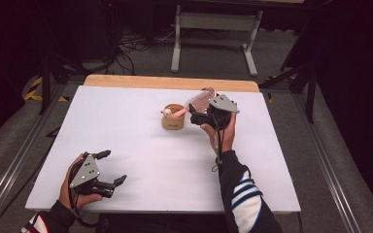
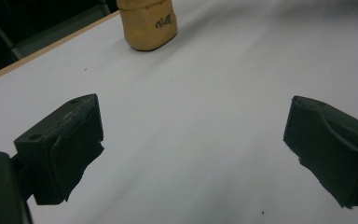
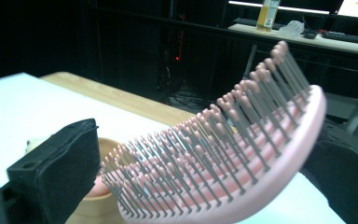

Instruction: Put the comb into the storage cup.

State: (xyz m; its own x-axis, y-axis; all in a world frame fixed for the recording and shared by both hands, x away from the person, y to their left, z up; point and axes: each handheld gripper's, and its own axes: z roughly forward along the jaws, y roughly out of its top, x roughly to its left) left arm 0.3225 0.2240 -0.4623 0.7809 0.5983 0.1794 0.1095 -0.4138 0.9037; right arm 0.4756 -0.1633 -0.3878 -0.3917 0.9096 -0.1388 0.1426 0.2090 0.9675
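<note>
Your right hand-held gripper (image 1: 194, 115) sits just beside the tan cup (image 1: 173, 118) mid-counter (image 1: 126, 131), jaws spread about as wide as they go with the pink hairbrush (image 1: 197, 100) between them, its handle end down in the cup and the bristle head tilted up toward the far edge, so the brush and cup rim are right in the way there. Your left hand-held gripper (image 1: 112, 167) rests near the front left corner, well apart from all that, jaws spread over bare counter. The right gripper view gets the bristles (image 3: 223, 135) up close, while the left gripper view catches the cup's (image 2: 147, 23) printed side.
</note>
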